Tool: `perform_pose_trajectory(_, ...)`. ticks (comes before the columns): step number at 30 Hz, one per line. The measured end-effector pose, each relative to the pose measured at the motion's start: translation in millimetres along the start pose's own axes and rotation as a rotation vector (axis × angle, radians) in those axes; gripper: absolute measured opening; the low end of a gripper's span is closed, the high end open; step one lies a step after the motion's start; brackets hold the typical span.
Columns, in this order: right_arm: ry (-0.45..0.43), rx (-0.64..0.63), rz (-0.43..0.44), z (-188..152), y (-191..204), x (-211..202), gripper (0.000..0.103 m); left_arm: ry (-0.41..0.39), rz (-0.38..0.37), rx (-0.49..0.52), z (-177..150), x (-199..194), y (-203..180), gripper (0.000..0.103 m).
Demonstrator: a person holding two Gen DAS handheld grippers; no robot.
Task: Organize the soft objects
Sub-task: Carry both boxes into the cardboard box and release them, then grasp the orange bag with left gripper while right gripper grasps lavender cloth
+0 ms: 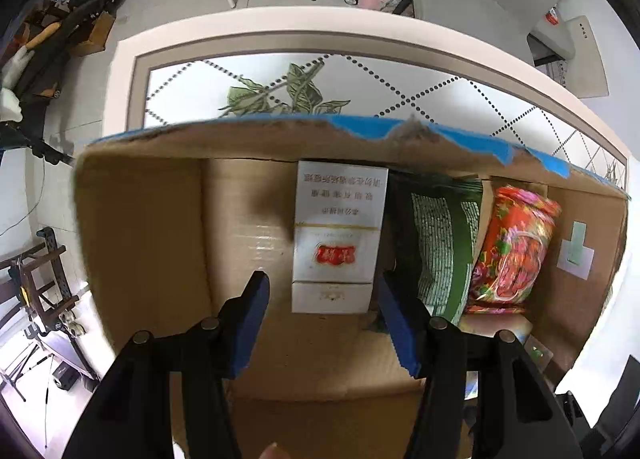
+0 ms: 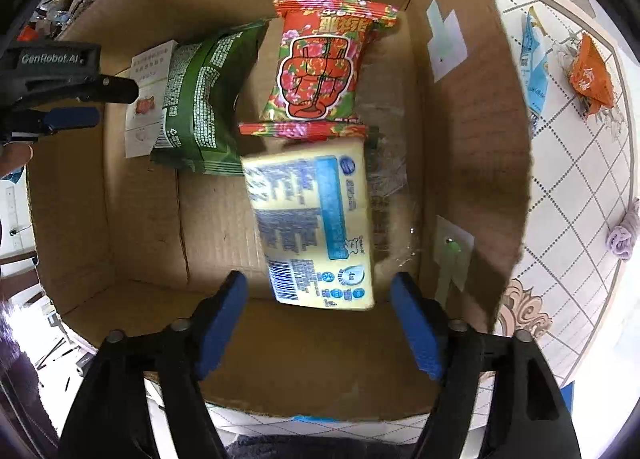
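Four packs lie side by side in the cardboard box (image 2: 472, 107): white carton (image 1: 336, 235), green pouch (image 2: 200, 99), red floral packet (image 2: 320, 67), and a blurred yellow tissue pack (image 2: 312, 227), likely just dropped. Right gripper (image 2: 320, 323) and left gripper (image 1: 320, 315) both gape wide, empty. More packets wait on the table (image 2: 568, 187).

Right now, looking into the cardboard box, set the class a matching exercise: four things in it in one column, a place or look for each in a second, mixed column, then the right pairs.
Things:
1. white box
2. green bag
3. red flowered packet
4. yellow pack

Descriptions:
A. blurred, just ahead of the open right gripper
B. between the white box and the flowered packet
C. nearest the left gripper, partly hidden by the green bag
D. beside the box wall with the pale label

Pairs: 1-C, 2-B, 3-D, 4-A
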State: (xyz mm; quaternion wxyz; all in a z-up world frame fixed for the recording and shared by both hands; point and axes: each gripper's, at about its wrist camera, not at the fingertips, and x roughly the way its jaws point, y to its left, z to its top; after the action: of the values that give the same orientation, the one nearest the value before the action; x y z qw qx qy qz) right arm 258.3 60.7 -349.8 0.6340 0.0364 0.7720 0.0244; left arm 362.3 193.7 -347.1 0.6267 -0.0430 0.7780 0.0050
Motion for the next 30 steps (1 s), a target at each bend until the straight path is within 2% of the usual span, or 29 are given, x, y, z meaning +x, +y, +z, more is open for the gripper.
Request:
perform_pose_trajectory(8, -0.059, -0.024, 0.001, -8, 9, -42, 0.08, -0.078, -0.028, -0.012, -36, -42, 11, 0.054)
perform_pose_trajectory(14, -0.126, -0.07, -0.002, -27, 19, -82, 0.08, -0.185, -0.036, -0.011, -90, -78, 20, 0.055)
perform_pose_trajectory(20, -0.193, -0.095, 0.008, -55, 12, -104, 0.08, -0.29, -0.019, -0.017, -143, -106, 20, 0.057)
perform_pose_trajectory(22, -0.218, -0.102, 0.015, -68, 9, -117, 0.081, -0.323, -0.01, -0.015, -161, -117, 21, 0.068)
perform_pose_trajectory(23, -0.226, -0.102, 0.015, -71, 9, -121, 0.081, -0.341, -0.009, -0.014, -167, -120, 20, 0.069)
perform_pose_trajectory(26, -0.259, -0.109, 0.024, -88, 7, -137, 0.085, -0.38, 0.01, -0.012, -191, -132, 19, 0.091)
perform_pose_trajectory(30, -0.302, -0.129, 0.019, -108, 5, -155, 0.092, -0.421, 0.033, -0.012, -218, -145, 15, 0.094)
